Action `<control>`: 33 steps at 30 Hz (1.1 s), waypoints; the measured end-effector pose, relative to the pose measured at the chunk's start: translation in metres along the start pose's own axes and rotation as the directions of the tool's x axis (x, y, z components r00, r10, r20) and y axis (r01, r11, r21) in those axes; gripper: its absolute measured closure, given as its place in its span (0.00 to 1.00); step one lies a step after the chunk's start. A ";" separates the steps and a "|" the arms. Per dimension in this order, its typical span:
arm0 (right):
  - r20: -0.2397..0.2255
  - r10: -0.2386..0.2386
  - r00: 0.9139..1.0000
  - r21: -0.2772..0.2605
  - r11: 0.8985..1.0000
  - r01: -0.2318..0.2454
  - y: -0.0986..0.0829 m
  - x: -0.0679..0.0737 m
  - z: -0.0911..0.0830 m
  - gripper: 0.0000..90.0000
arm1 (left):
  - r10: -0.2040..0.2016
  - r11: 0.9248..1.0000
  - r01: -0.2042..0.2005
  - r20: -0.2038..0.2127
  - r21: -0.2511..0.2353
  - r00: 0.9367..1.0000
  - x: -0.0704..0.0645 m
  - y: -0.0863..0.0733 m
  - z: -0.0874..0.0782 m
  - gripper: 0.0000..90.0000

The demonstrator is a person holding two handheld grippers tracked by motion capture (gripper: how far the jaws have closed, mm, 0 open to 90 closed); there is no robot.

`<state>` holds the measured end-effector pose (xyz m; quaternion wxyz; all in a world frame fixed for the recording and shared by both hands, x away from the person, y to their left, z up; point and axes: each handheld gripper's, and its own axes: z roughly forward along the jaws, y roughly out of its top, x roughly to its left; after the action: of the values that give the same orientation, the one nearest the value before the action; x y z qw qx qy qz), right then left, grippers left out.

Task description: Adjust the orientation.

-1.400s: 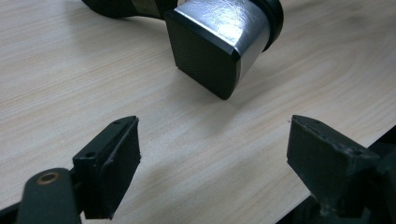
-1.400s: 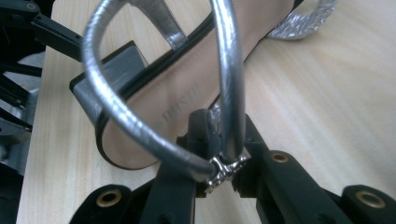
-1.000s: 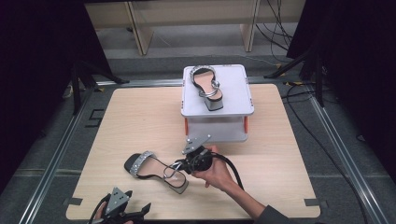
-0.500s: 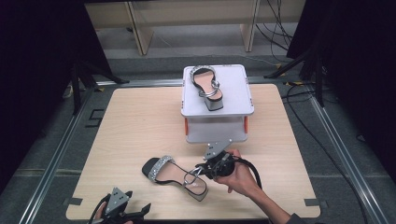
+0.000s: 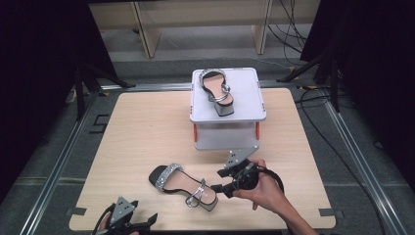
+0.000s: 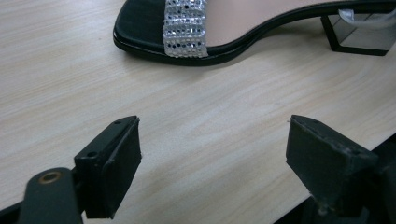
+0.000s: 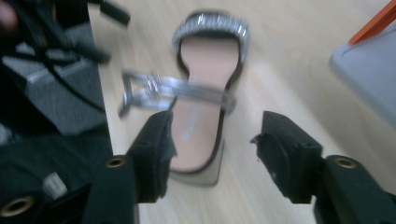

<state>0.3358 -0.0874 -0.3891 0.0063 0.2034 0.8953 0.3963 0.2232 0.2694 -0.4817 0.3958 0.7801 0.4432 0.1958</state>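
Observation:
A black heeled sandal with a glittery toe band lies on the wooden table, toe to the left. My right gripper, held in a hand, is open just behind its heel. In the blurred right gripper view the sandal's heel end lies between the open jaws of the right gripper. My left gripper rests at the table's near edge, open and empty, with the sandal's toe just ahead. A matching sandal sits on top of a white box.
The white box stands at the back centre of the table on orange posts. Black metal rails run along both sides of the table. Cables trail on the floor at the right.
My right gripper has dragged the black sandal to the right across the table, and its jaws now stand open at the heel. The left gripper has stayed put.

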 end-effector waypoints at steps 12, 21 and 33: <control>-0.023 0.046 0.999 0.117 0.992 -0.043 0.060 0.002 0.065 0.39 | -0.003 1.000 0.003 0.002 -0.004 1.000 0.001 -0.001 -0.002 0.20; 0.004 0.054 0.999 0.286 0.957 -0.053 0.054 0.001 0.111 0.34 | 0.006 1.000 -0.006 0.003 0.002 1.000 0.001 0.000 -0.001 0.20; 0.083 -0.019 0.996 0.454 0.891 -0.021 0.050 0.006 0.157 0.33 | -0.012 1.000 0.012 0.003 -0.006 1.000 -0.001 0.000 -0.002 0.20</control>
<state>0.3748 0.0561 -0.4606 -0.0032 0.2163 0.9620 0.1668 0.2209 0.2694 -0.4802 0.3998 0.7765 0.4468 0.1938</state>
